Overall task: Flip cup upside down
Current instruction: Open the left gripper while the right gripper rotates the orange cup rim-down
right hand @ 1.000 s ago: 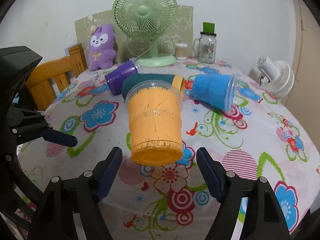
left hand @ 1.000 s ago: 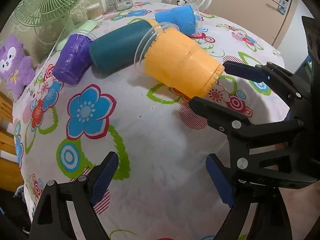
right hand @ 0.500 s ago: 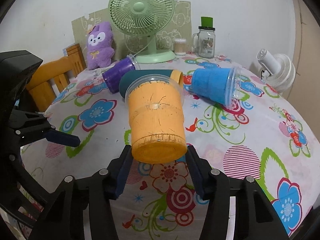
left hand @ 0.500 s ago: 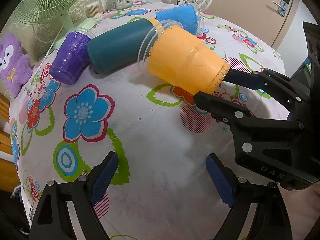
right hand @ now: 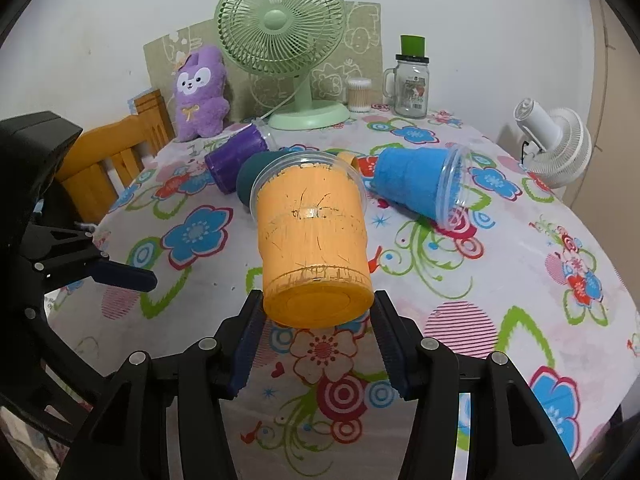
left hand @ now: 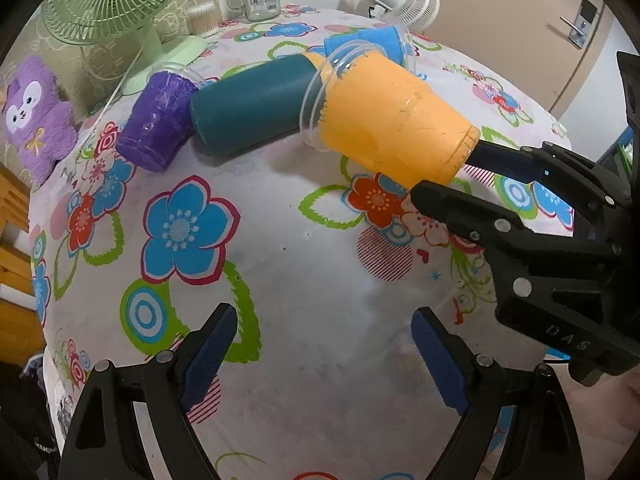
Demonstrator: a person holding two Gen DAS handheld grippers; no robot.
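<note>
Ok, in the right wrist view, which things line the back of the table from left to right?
Purple plush toy → green fan → cotton swab tub → glass jar → white fan.

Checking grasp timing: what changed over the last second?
The right gripper advanced and closed from wide open onto the base of the orange cup, which is now tilted up off the tablecloth. The left gripper stayed open and idle; the purple, teal and blue cups did not move.
</note>
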